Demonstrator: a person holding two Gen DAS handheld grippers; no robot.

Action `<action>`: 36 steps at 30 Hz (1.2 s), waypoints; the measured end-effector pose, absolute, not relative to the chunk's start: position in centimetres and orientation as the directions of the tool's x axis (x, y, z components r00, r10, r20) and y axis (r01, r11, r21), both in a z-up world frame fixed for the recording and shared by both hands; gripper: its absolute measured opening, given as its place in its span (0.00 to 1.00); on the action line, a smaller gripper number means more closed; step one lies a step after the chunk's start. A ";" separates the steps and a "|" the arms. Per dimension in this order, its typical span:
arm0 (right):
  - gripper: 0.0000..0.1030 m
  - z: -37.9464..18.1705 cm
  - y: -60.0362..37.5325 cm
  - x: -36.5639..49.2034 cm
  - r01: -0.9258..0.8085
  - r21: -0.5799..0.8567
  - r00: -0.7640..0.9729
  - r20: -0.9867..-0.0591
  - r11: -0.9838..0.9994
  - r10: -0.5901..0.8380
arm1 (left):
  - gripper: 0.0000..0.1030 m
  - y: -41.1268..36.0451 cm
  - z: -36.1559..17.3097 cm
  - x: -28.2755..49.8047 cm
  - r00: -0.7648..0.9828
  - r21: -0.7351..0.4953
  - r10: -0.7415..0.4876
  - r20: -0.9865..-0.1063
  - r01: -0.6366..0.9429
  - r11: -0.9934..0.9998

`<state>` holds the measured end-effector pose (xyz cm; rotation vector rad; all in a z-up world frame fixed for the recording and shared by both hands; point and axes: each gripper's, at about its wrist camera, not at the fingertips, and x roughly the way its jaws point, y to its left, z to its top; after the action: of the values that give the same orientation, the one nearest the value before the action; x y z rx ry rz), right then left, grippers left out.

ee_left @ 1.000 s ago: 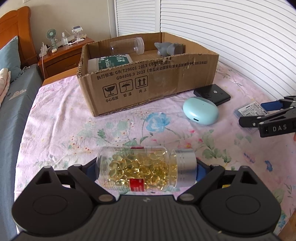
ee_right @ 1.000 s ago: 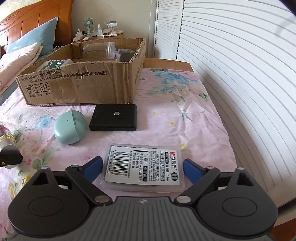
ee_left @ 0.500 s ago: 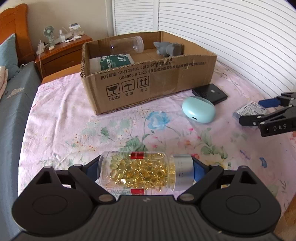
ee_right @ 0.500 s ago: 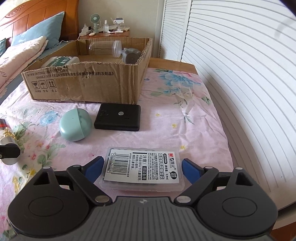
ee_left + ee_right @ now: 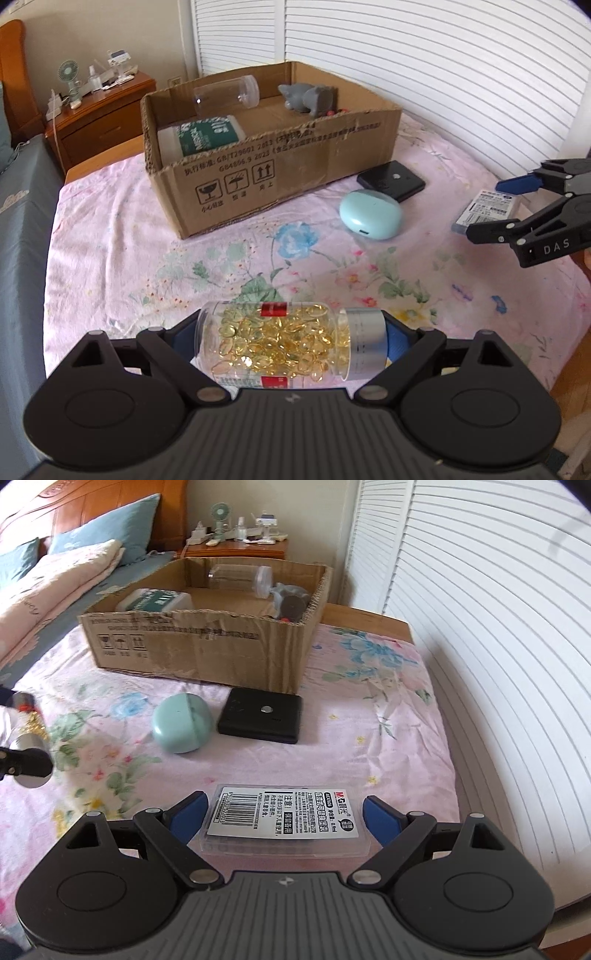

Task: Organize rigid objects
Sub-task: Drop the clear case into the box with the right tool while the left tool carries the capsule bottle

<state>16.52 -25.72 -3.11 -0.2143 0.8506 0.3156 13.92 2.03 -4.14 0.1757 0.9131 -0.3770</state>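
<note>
My left gripper (image 5: pixel 288 339) is shut end to end on a clear bottle of yellow capsules (image 5: pixel 273 343) with a silver cap, low over the flowered bedsheet. My right gripper (image 5: pixel 284 816) is shut on a flat clear plastic case (image 5: pixel 284 819) with a barcode label; the left wrist view shows that case (image 5: pixel 484 208) at the far right. An open cardboard box (image 5: pixel 295 173) stands farther back, holding a clear jar (image 5: pixel 225 96), a green-labelled white container (image 5: pixel 207 134) and a grey toy (image 5: pixel 306 98). A mint-green oval case (image 5: pixel 371 214) and a black flat box (image 5: pixel 391 181) lie before it.
White louvred doors (image 5: pixel 480 627) run along the bed's right side, close to the mattress edge. A wooden nightstand (image 5: pixel 103 110) with a small fan stands behind the box. Pillows and a folded quilt (image 5: pixel 55 583) lie at the left.
The right gripper has risen a little with the plastic case in it, so the box shows more from above. The left gripper has tilted slightly, still holding the bottle.
</note>
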 end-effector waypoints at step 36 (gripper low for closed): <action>0.91 2.9 -15.2 34.3 -0.522 -0.003 0.573 -0.743 0.853 0.347 | 0.90 5.9 2.5 18.7 0.648 0.045 -0.224 -0.728 0.372 0.927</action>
<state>34.28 -15.20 2.93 -0.2326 0.8145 0.5145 18.73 5.92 2.46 0.1975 0.7972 -0.3413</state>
